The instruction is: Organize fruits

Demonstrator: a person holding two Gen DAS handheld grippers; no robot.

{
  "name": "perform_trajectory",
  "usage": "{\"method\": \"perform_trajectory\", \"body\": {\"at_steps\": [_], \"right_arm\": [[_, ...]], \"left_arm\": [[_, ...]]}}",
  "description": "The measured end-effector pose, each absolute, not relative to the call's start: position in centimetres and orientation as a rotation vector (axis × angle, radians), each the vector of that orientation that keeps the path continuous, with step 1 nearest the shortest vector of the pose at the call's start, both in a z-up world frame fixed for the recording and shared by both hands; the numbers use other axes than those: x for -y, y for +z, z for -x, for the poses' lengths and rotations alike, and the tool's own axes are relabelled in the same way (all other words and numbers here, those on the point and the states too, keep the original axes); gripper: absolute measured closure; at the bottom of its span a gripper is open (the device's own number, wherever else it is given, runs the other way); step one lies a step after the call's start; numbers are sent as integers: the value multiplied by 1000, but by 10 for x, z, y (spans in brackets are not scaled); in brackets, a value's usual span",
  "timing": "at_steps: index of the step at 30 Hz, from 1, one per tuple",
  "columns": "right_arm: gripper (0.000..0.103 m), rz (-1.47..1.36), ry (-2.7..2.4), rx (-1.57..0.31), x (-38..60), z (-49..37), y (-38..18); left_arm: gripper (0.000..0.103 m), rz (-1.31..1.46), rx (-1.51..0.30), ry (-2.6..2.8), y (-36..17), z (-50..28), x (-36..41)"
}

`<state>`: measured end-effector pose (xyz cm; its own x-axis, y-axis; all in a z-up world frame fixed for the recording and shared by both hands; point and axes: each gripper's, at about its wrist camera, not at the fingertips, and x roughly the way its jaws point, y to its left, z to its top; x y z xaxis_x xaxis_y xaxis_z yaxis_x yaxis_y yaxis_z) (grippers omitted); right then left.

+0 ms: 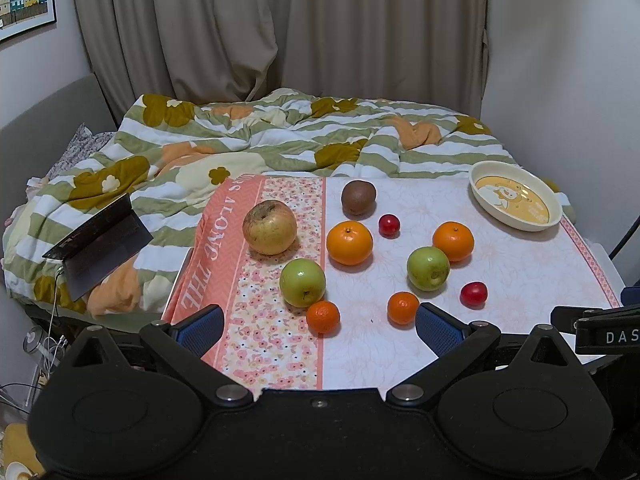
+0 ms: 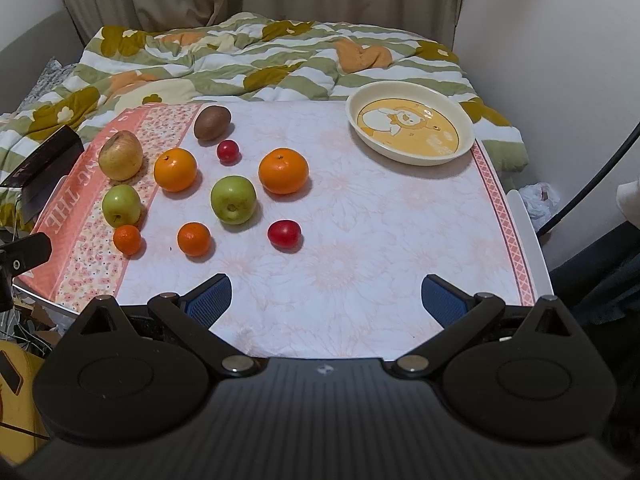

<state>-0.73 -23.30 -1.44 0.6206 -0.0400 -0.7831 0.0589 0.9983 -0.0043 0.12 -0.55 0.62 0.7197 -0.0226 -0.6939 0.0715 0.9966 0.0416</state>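
Hanging wide apart at the tabletop's near edge, the right gripper (image 2: 326,300) is closer than the left gripper (image 1: 319,330), also apart, to the empty dish (image 2: 410,123) at the far right corner, fruit lying ahead-left.

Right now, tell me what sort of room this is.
Most likely a bedroom: a rumpled green-striped floral quilt covers a bed behind the cloth-covered table, with closed beige curtains beyond it.

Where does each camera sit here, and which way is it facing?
Left wrist: behind the open left gripper at the table's near left edge, facing fruit, plate and bed; right gripper's edge at far right.
Right wrist: behind the open right gripper, further right, facing the same way.
Shared: kiwi, plate, all fruit.
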Motion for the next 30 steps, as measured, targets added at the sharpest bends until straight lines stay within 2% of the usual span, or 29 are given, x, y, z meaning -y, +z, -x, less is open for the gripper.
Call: {"method": "perform_trajectory", "body": {"at_steps": [30], "right_arm": [[0,-19,-50,-912,232,0,-17]], "left_arm": [[0,-53,-770,-44,7,-9,9]]}}
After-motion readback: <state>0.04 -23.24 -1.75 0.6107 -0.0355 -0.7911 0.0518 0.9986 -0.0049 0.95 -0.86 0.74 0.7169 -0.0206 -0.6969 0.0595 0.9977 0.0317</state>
